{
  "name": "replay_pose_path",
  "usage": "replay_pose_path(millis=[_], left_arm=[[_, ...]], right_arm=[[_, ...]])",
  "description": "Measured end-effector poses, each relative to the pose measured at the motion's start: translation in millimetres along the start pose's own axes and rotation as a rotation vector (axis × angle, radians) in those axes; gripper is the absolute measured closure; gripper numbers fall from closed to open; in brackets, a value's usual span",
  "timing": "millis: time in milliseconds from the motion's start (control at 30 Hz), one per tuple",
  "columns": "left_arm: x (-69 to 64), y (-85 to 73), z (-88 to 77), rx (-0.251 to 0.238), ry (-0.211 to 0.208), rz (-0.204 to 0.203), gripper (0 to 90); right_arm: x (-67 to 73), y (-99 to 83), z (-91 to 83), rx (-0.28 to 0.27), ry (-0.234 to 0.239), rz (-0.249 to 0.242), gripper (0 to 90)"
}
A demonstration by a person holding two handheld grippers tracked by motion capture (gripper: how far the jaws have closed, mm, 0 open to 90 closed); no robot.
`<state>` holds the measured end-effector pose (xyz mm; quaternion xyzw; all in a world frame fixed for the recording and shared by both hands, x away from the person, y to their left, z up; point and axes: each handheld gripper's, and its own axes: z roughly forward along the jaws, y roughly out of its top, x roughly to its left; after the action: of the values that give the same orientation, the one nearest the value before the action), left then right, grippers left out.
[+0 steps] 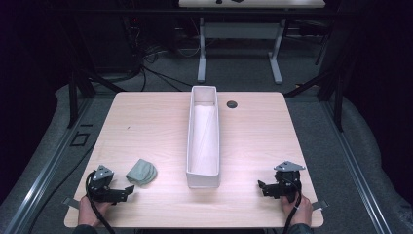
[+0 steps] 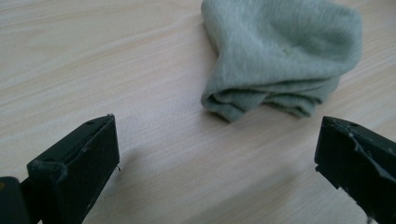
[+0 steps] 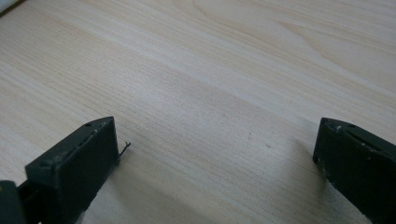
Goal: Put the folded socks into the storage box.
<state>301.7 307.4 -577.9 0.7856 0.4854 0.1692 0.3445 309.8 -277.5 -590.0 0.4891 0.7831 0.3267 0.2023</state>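
A folded grey-green sock (image 2: 280, 56) is seen on the wooden table (image 1: 146, 122) just ahead of the left gripper (image 2: 217, 154) (jaws spread wide); the right gripper (image 3: 215, 154) is likewise held apart, right of the white bin (image 1: 203, 141).

A lab: black frame posts (image 1: 73, 83), floor cables (image 1: 156, 73), bare wooden table (image 1: 146, 122), dark surroundings.

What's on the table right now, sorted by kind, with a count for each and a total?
Green folded cloth: 1
Long white bin: 1
Dark round grommet: 1
Handheld claw tools, left claw and right claw: 2
Total: 5
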Motion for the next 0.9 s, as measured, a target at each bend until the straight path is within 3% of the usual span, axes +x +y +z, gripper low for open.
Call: replay_pose_path(millis=[333, 600, 633, 900], left_arm=[[4.0, 37.2, -4.7, -0.005, -0.012, -0.032, 0.0], [-0.5, 59.3, 9.8, 0.082, -0.026, -0.019, 0.5], [-2.1, 62.6, 16.8, 0.124, -0.022, -0.006, 4.9], [-6.2, 67.1, 33.5, 0.197, -0.021, -0.012, 26.4]], right_arm=[[-1.0, 0.4, 0.6, -0.001, 0.008, -0.008, 0.0], [-1.4, 0.6, 0.9, -0.002, 0.01, -0.013, 0.0], [-1.6, 0.6, 0.9, -0.002, 0.01, -0.014, 0.0], [-1.5, 0.6, 0.9, -0.001, 0.01, -0.013, 0.0]])
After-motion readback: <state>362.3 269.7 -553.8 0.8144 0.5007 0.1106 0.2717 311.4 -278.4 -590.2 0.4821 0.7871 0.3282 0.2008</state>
